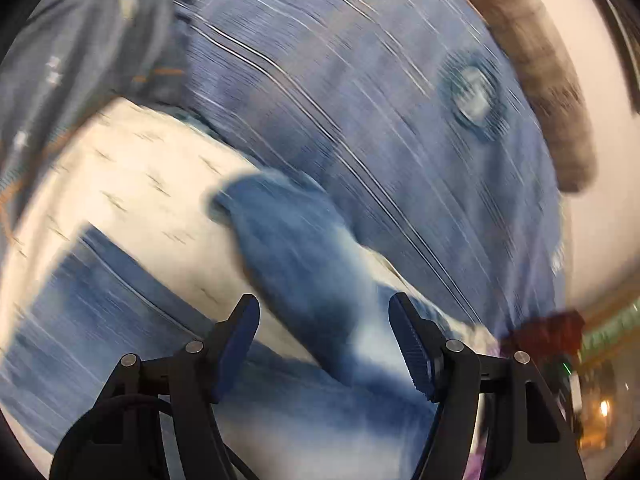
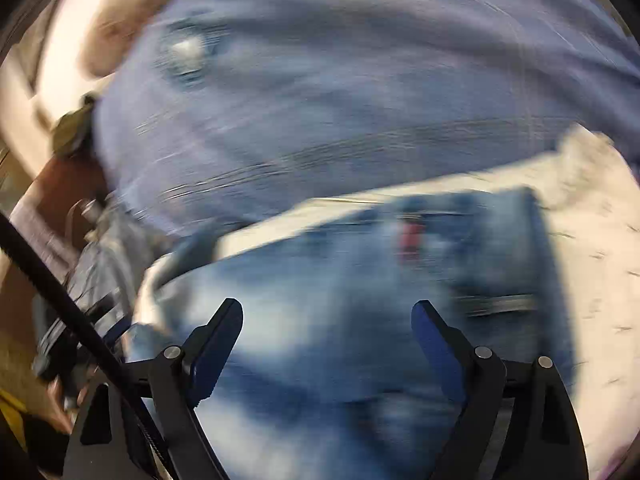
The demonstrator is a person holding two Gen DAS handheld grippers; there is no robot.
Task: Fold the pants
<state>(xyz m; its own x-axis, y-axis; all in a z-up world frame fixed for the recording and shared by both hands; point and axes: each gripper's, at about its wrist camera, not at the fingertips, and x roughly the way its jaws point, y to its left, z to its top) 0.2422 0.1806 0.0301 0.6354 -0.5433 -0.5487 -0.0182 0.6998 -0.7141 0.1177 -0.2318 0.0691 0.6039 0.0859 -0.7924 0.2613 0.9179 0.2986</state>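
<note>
Both our grippers, left (image 1: pixel 324 316) and right (image 2: pixel 327 322), hang open and empty over the jeans (image 2: pixel 360 300) on the pale cover (image 2: pixel 600 240). Next we should square the fold and press it flat.

Motion smears both my views: the jeans (image 2: pixel 320 304) run off the bottom edge, the red tag (image 2: pixel 410 236) is unreadable, and the striped shirt (image 1: pixel 360 100) beyond is only streaks.
</note>
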